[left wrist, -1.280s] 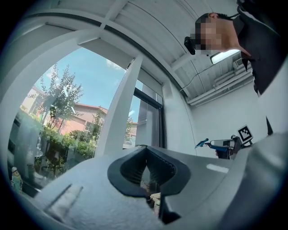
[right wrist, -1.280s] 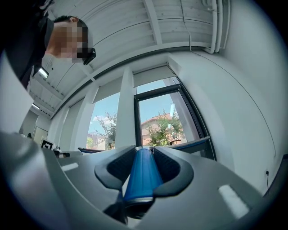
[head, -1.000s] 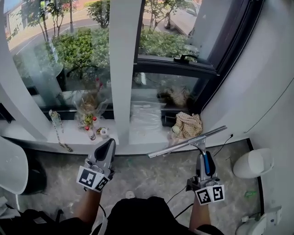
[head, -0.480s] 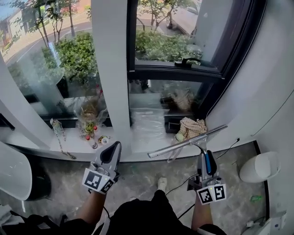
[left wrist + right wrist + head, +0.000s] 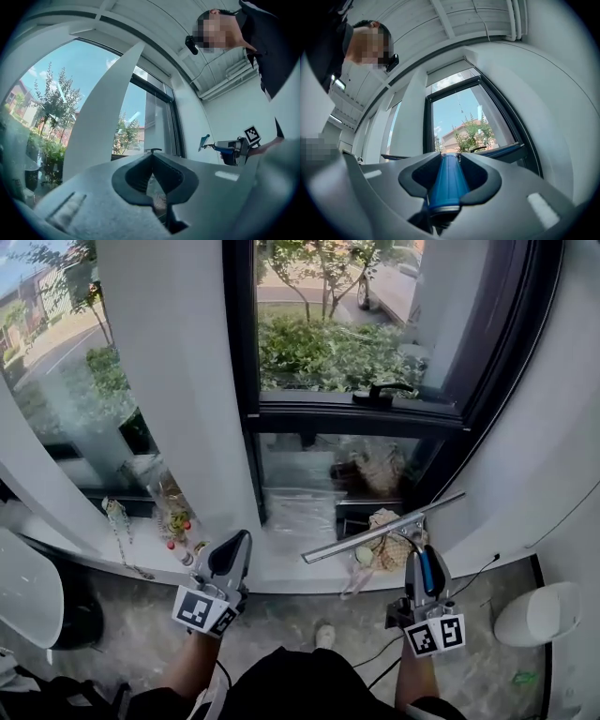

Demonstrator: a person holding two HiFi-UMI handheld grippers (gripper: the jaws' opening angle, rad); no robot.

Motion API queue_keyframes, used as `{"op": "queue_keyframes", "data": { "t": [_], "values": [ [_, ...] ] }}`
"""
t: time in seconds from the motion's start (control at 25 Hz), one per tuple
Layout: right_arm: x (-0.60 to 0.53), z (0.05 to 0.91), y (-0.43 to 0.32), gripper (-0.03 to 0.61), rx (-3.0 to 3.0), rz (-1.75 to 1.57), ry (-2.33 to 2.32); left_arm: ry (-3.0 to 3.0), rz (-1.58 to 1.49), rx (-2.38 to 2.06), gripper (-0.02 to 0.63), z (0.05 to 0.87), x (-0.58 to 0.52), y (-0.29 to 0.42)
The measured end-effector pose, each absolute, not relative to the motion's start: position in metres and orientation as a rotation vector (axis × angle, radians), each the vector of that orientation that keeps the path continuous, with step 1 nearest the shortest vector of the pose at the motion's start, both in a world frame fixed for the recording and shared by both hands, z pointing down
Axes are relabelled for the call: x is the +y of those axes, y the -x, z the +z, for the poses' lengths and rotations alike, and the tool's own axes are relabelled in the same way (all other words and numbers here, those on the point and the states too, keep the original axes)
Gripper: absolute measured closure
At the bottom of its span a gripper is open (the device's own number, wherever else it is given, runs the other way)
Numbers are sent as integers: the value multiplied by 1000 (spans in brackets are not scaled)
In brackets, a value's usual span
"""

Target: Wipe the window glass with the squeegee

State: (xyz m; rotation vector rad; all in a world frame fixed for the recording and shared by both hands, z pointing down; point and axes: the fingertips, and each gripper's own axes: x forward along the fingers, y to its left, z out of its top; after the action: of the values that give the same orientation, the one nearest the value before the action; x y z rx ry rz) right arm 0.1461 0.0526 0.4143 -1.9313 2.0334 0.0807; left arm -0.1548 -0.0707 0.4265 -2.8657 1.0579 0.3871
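The squeegee point(image 5: 380, 528) has a long metal blade and a blue handle point(image 5: 447, 183). My right gripper point(image 5: 421, 570) is shut on that handle, low at the right. The blade slants up to the right in front of the lower pane of the black-framed window glass point(image 5: 323, 329), not touching it. In the right gripper view the handle fills the jaws of the gripper point(image 5: 449, 161), and the window stands ahead. My left gripper point(image 5: 234, 547) is shut with nothing in it, pointing at the sill beside the white pillar point(image 5: 169, 381). The left gripper view shows its closed tips point(image 5: 151, 157) and the squeegee point(image 5: 213, 146) off to the right.
A window handle point(image 5: 380, 390) sits on the frame's middle bar. On the sill lie a crumpled cloth point(image 5: 389, 547), a plastic sheet point(image 5: 300, 507) and small bottles point(image 5: 173, 521). A white bin point(image 5: 530, 615) and a cable point(image 5: 473, 570) are on the floor at right.
The view has shifted right and closer to the black-framed window. Both grippers keep their pose; the squeegee blade now lies in front of the lower pane.
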Motion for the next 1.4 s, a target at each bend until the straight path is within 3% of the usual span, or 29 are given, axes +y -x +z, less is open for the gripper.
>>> {"op": "queue_keyframes", "data": {
  "t": [0.68, 1.4],
  "values": [
    [-71, 364, -222, 443, 2126, 231, 1749, 2734, 423, 1283, 614, 405, -131, 78],
    [-180, 276, -200, 443, 1894, 417, 1781, 2776, 450, 1068, 614, 377, -197, 58]
  ]
}}
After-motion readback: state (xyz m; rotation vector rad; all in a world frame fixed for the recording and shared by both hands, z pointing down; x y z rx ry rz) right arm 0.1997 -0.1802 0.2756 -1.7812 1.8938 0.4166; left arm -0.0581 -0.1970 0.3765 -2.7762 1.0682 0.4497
